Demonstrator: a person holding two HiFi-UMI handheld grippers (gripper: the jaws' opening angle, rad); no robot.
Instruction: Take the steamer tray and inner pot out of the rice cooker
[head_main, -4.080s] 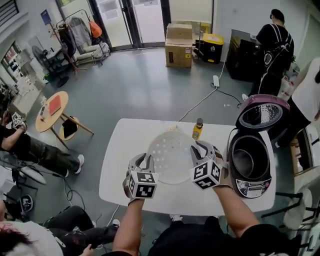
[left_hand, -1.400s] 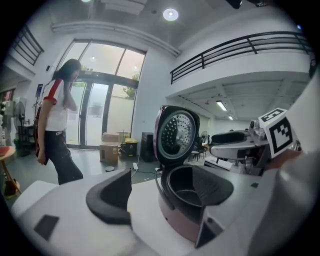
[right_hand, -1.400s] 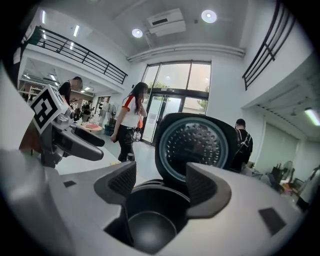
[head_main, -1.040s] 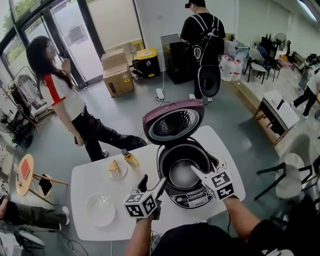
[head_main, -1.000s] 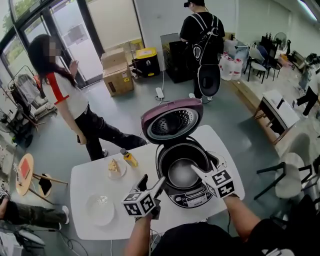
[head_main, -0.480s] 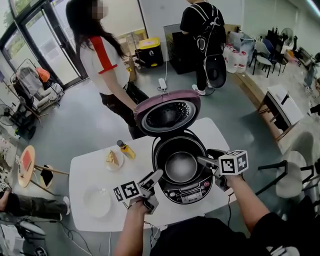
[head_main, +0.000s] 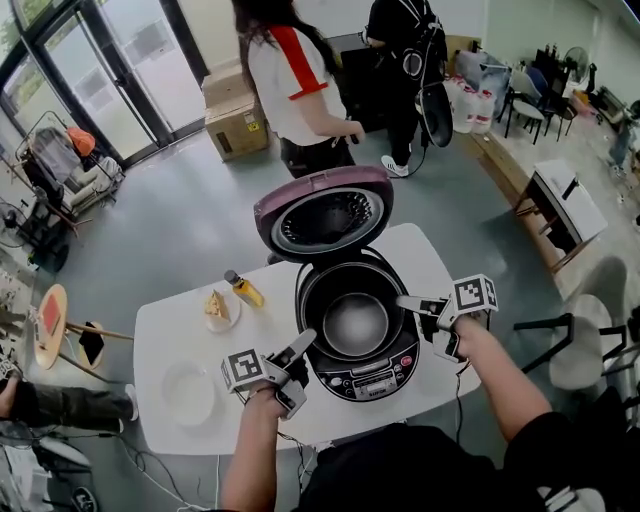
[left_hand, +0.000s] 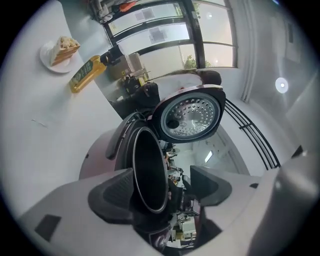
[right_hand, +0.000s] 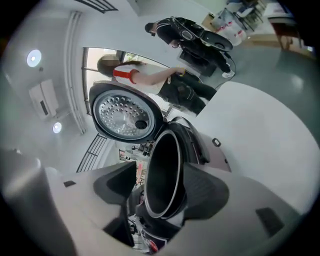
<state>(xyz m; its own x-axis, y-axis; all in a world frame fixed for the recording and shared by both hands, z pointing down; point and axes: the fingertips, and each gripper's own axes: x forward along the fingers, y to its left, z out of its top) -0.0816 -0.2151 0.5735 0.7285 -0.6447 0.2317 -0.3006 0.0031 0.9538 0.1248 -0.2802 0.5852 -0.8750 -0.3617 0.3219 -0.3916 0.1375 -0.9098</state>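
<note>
The rice cooker (head_main: 352, 325) stands on the white table (head_main: 170, 335) with its purple lid (head_main: 320, 215) raised. The dark inner pot (head_main: 355, 322) sits inside it. The clear perforated steamer tray (head_main: 190, 392) lies on the table at the left. My left gripper (head_main: 300, 348) is at the cooker's left front. In the left gripper view its jaws straddle the pot's rim (left_hand: 150, 167) and are closing, one pad still apart from the rim. My right gripper (head_main: 408, 306) is at the cooker's right side. The pot's rim (right_hand: 162, 170) stands between its open jaws.
A plate with a cake slice (head_main: 217, 306) and a yellow bottle (head_main: 243, 290) sit left of the cooker. Two people (head_main: 300, 90) stand beyond the table. A chair (head_main: 580, 360) is at the right and a cardboard box (head_main: 235, 125) on the floor behind.
Both grippers have sunk and rolled onto their sides, closing in on the cooker's rim from left and right. The person in the white shirt walked right, behind the table.
</note>
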